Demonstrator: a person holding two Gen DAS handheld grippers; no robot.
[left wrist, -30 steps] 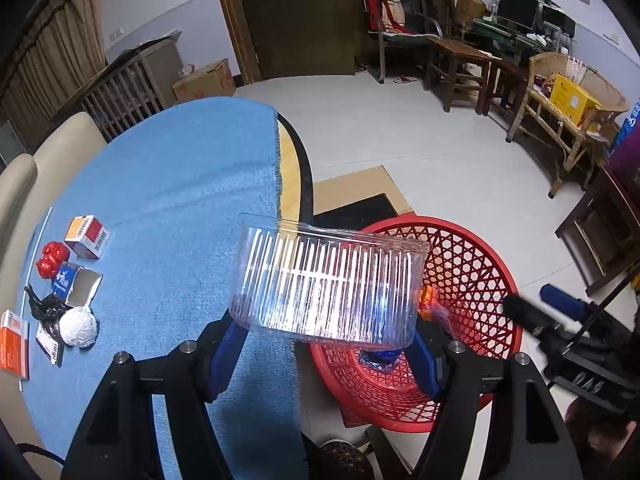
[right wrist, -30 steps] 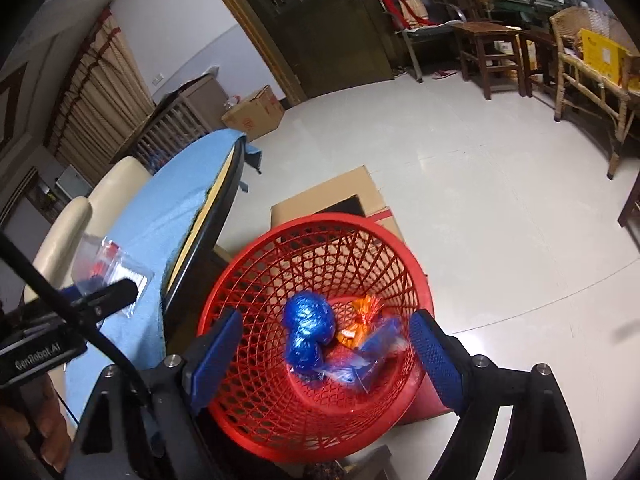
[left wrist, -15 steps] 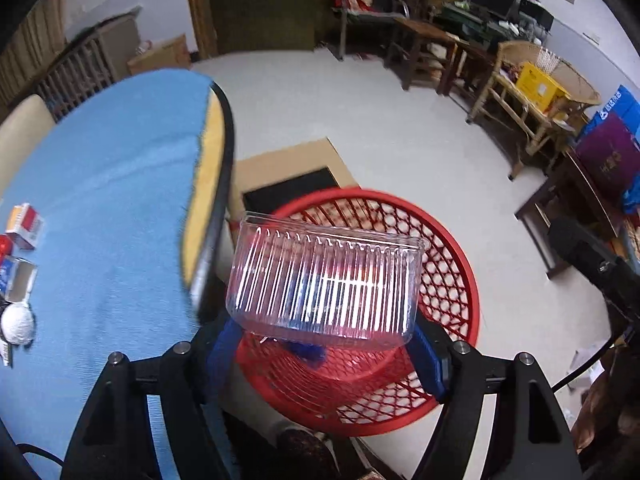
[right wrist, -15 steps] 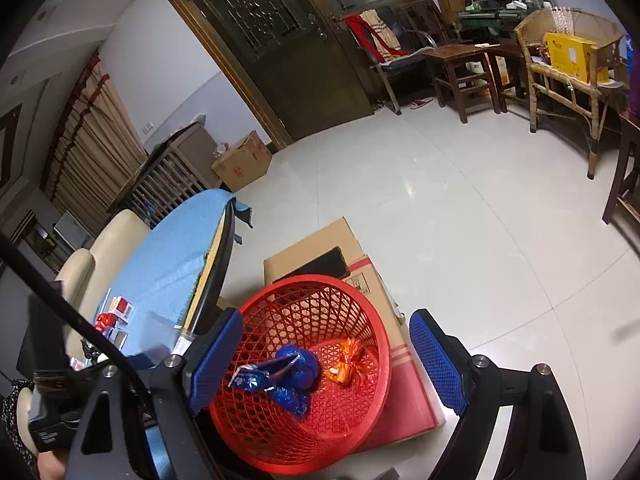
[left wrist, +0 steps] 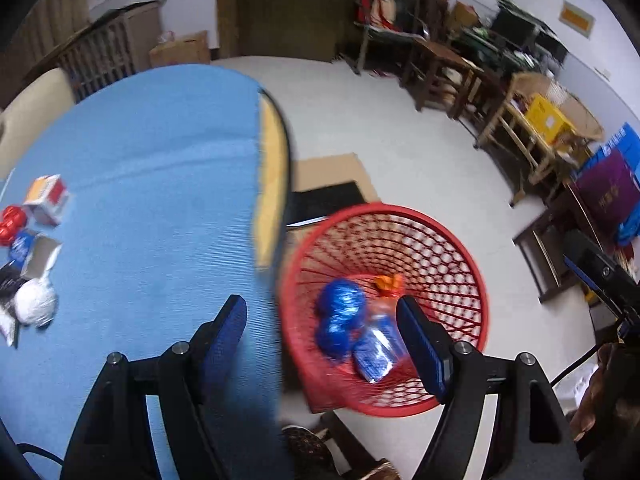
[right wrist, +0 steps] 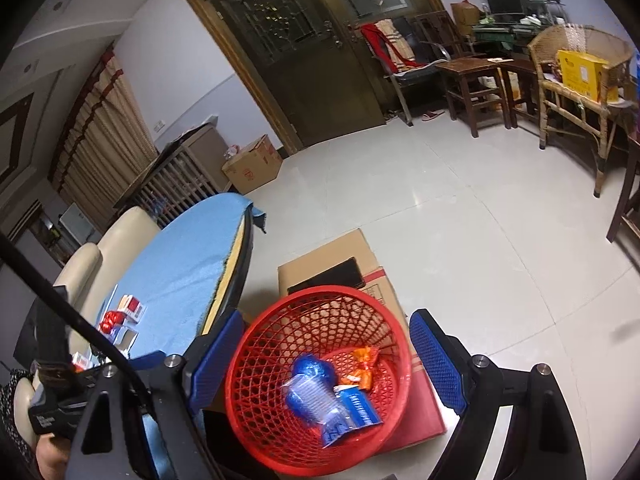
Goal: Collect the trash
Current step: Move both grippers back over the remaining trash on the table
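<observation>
My left claw (left wrist: 320,320) stands released with nothing between its blue pads; its jaws have just been opening, and the clear ribbed plastic tray (right wrist: 320,404) it carried half a second ago now lies inside the round red mesh plastic basket (left wrist: 460,276), on top of the crumpled blue foil wrappers (left wrist: 340,308) and beside the orange wrapper (left wrist: 386,282). I judge that drop finished. My right claw (right wrist: 324,360) is released too and empty, hanging above the basket, so it stays clear of the rim while the left one works.

The basket sits on a flat brown cardboard box (right wrist: 340,252), just beside the edge of the round table under its blue cloth (left wrist: 160,200), which keeps each carry short. Well away from the basket, on the far side of the cloth, more trash waits: a small red-and-white carton (left wrist: 46,198), red wrappers (left wrist: 10,220) and a white crumpled paper ball (left wrist: 34,302). Those I would fetch next.
</observation>
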